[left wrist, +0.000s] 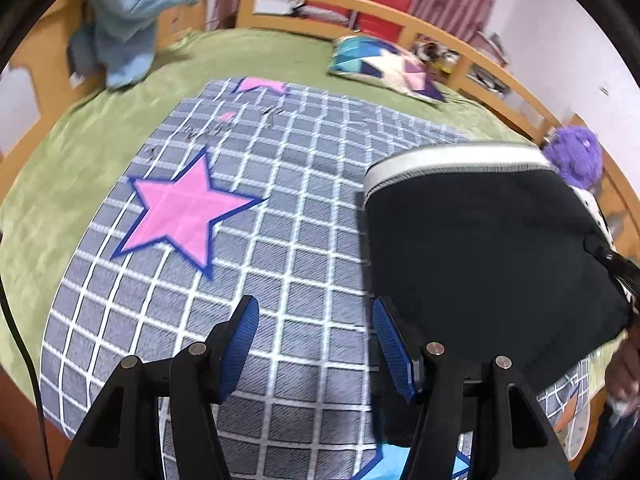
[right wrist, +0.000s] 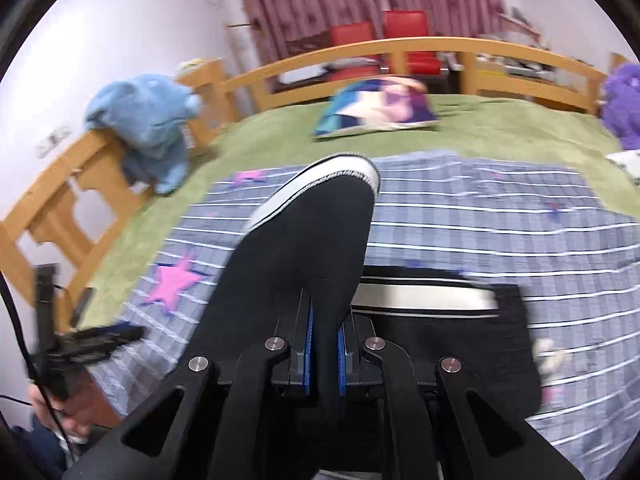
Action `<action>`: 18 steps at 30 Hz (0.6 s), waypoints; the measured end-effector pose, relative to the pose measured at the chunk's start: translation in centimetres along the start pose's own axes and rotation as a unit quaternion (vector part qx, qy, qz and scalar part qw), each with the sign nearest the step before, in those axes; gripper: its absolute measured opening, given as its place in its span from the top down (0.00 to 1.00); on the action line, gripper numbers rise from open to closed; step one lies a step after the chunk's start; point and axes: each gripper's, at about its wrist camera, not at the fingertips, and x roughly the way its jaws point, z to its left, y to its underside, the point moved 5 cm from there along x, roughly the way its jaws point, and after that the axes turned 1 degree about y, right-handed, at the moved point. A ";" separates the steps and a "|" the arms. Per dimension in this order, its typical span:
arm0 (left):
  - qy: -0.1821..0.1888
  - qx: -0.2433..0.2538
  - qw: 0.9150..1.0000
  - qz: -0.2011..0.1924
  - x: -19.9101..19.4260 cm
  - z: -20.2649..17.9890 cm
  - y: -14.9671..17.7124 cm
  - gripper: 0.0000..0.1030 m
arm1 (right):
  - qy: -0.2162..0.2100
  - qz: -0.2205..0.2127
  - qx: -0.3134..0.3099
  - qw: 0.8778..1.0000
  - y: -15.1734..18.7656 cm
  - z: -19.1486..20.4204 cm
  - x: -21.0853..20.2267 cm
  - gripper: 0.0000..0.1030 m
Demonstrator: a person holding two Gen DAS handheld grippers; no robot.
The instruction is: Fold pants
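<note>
Right gripper (right wrist: 324, 356) pinching a raised flap of the black pants (right wrist: 304, 240), white waistband (right wrist: 344, 168) lifted toward the far side; the remainder lies flat on the checked blanket (right wrist: 500, 216), near right. Left gripper (left wrist: 316, 340), spread and holding nothing, hovers just left of the pants (left wrist: 480, 248). Risk: the thin pinch may slip, or unpinned lower layers may drag, skewing the fold.
</note>
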 end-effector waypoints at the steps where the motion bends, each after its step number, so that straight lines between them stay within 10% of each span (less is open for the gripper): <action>1: 0.007 0.020 1.000 -0.004 0.0 -1.0 -0.3 0.44 | 0.011 0.001 0.006 1.000 0.3 -2.1 -0.3 0.91; 10: 0.035 0.142 0.989 -0.005 1.7 -8.8 -0.3 0.42 | 0.074 0.056 0.120 0.988 8.0 -16.5 4.0 0.83; 18: 0.065 0.213 0.975 0.022 4.4 -12.6 5.4 0.40 | 0.078 -0.060 0.108 0.989 8.4 -15.1 -3.9 0.69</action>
